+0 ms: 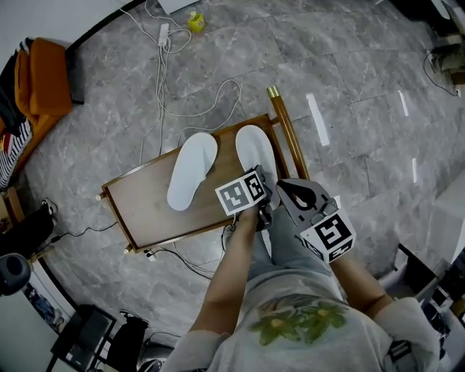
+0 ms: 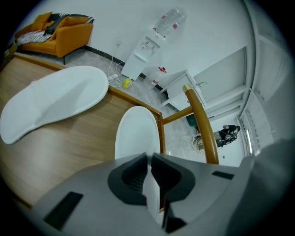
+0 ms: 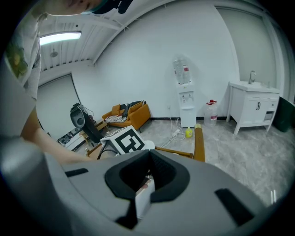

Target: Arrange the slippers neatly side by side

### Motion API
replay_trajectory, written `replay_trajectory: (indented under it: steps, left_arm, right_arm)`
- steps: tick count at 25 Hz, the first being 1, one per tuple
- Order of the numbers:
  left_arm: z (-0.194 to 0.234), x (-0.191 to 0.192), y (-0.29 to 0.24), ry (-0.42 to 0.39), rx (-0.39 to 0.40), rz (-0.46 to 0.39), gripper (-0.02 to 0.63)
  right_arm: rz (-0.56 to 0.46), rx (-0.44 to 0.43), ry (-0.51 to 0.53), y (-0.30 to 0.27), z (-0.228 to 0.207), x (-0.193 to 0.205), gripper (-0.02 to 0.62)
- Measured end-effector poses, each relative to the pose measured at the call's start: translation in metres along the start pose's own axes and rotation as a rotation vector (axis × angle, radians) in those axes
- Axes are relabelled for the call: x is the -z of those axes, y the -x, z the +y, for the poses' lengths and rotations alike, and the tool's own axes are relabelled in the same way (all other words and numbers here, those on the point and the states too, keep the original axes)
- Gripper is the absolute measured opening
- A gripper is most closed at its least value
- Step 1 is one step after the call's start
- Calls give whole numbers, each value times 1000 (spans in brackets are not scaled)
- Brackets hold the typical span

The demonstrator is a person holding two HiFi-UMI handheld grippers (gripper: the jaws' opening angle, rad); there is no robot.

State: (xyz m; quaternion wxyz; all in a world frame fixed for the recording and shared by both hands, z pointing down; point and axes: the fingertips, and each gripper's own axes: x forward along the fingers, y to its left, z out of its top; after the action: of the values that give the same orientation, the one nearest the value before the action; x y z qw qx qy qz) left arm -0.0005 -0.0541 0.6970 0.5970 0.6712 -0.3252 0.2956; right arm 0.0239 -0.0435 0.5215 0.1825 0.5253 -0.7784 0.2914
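Two white slippers lie toes-away on a low wooden table (image 1: 142, 200). The left slipper (image 1: 192, 171) (image 2: 55, 103) rests free, angled slightly. The right slipper (image 1: 256, 151) (image 2: 137, 136) lies near the table's right rail. My left gripper (image 1: 263, 208) (image 2: 150, 162) is at that slipper's heel, its jaws nearly together with the white heel edge pinched between them. My right gripper (image 1: 285, 190) (image 3: 144, 179) sits just right of it at the same heel, with a white strip filling the gap between its pads. Both grippers hide the heel in the head view.
The table has a raised rim and a wooden handle bar (image 1: 289, 138) with a brass knob on its right. White cables (image 1: 163, 87) trail over the grey floor behind. An orange sofa (image 1: 40, 80), a yellow bottle (image 1: 195, 22) and a water dispenser (image 2: 147, 46) stand farther off.
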Motion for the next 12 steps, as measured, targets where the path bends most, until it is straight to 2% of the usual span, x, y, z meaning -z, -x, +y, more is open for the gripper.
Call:
replay_trajectory:
  steps: [5, 12]
  left_arm:
    - [-9, 0, -9, 62, 52, -23, 37]
    - [-11, 5, -19, -9, 54, -14, 38]
  right_arm:
    - [9, 5, -3, 0, -2, 5, 7]
    - [16, 10, -11, 1, -5, 10, 6]
